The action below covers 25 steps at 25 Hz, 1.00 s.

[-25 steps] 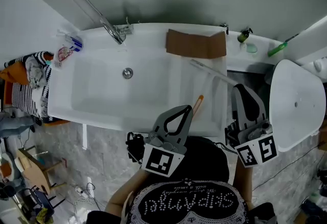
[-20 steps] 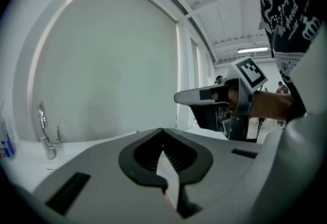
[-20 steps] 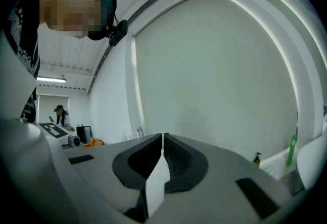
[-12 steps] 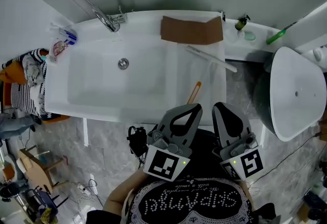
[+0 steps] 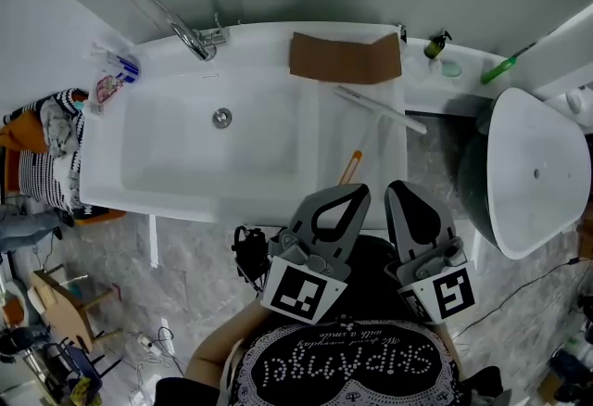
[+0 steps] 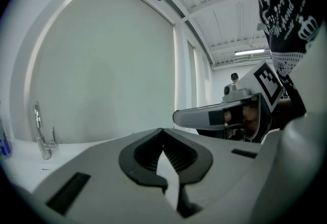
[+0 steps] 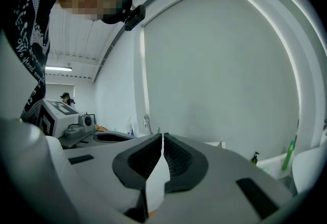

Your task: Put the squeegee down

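**Squeegee down in the tub, both grippers closed on nothing**

The squeegee with a long pale blade and an orange-tipped handle (image 5: 375, 121) lies inside the white bathtub (image 5: 167, 182), toward its right end. The blade runs slantwise on the far side. The handle points back toward the person.

Neither gripper holds it. The left gripper (image 5: 356, 192) and the right gripper (image 5: 400, 187) sit side by side at the tub's near rim, in front of the person's black printed shirt (image 5: 345, 367), tips aimed toward the tub. In each gripper view the ribbed jaws are pressed together at their tips, with nothing caught between them.

A flat brown cardboard piece (image 5: 345, 58) rests across the tub's far rim, just beyond the blade. A chrome tap (image 5: 195, 38) stands at the far left corner, and a round metal drain (image 5: 221, 118) shows in the tub floor. A dark pump bottle (image 5: 435, 45) stands on the ledge to the right. A white oval basin (image 5: 533, 172) is nearer the person.
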Each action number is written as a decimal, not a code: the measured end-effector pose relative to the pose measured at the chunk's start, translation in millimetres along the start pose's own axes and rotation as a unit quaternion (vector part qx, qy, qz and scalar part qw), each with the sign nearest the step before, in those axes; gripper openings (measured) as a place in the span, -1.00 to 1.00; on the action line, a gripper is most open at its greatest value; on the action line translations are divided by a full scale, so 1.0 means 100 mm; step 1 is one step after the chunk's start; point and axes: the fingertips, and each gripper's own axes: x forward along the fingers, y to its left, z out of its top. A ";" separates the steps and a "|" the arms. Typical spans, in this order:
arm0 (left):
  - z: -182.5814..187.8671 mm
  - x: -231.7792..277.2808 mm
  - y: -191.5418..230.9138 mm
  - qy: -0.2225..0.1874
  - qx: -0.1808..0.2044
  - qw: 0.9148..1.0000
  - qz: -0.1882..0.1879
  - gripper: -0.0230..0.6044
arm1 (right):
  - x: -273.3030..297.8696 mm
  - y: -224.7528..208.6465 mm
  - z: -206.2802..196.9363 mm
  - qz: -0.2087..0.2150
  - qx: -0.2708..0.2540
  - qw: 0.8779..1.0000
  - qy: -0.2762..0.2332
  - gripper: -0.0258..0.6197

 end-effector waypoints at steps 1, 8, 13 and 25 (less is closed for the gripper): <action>0.03 0.00 0.01 -0.001 0.001 1.000 -0.002 -0.91 | 0.00 0.00 0.02 0.001 -0.002 1.000 -0.004 -0.83; 0.18 -0.04 0.03 0.005 -0.019 1.000 -0.021 -0.91 | 0.02 0.02 0.09 0.015 -0.003 1.000 -0.015 -0.83; 0.13 0.00 -0.08 0.013 -0.037 0.998 -0.042 -0.91 | 0.03 0.03 0.05 0.020 0.007 1.000 -0.009 -0.83; -0.07 0.14 -0.21 0.047 -0.042 0.996 -0.063 -0.91 | 0.05 -0.02 -0.02 0.008 0.023 1.000 0.001 -0.83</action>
